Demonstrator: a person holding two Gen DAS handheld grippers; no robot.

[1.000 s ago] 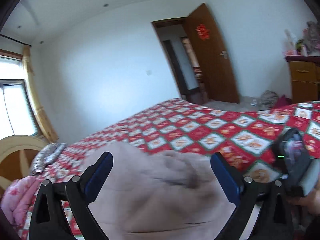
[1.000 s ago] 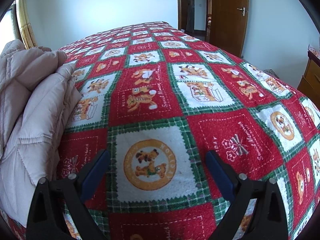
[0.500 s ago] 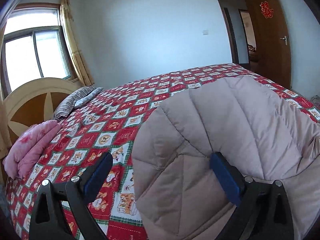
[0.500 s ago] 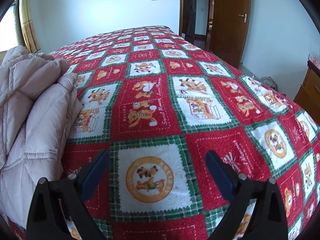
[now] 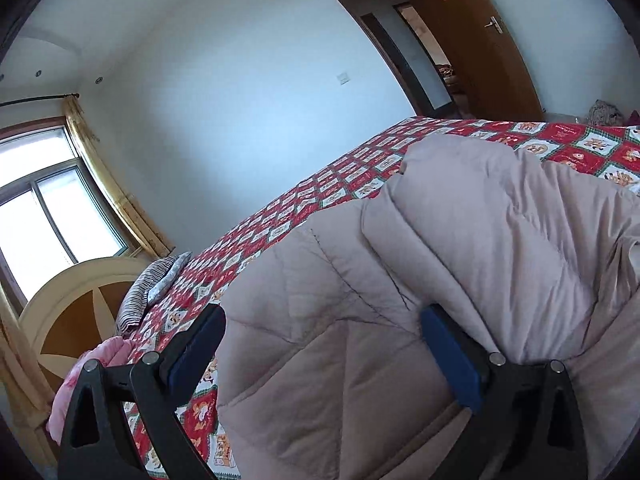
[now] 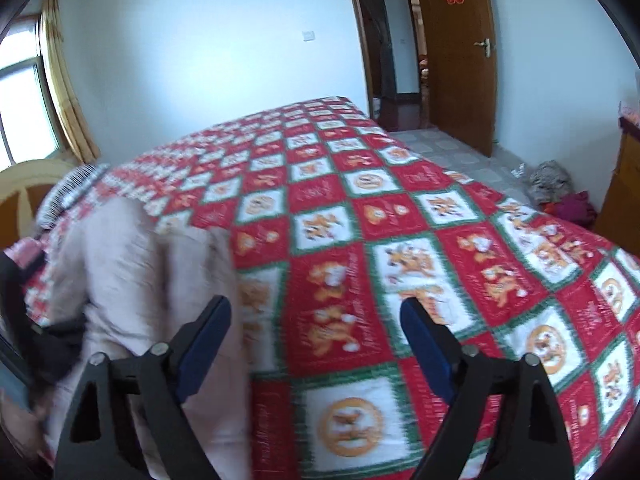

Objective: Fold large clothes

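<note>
A large beige quilted down coat lies bunched on the bed, filling the lower right of the left wrist view. It also shows at the left of the right wrist view, blurred. My left gripper is open, its jaws wide apart right over the coat's quilted edge, holding nothing. My right gripper is open and empty above the red, green and white patterned bedspread, just right of the coat. The other gripper's black body shows at the far left edge.
A wooden headboard, a striped pillow and a pink bundle are at the bed's head. A window with yellow curtains is behind. An open brown door, a clothes heap on the floor and a wooden cabinet are right.
The left view has tilted and moved closer over the coat. The right gripper has lifted and swung, so more of the room and the coat's edge show; its view is now blurred.
</note>
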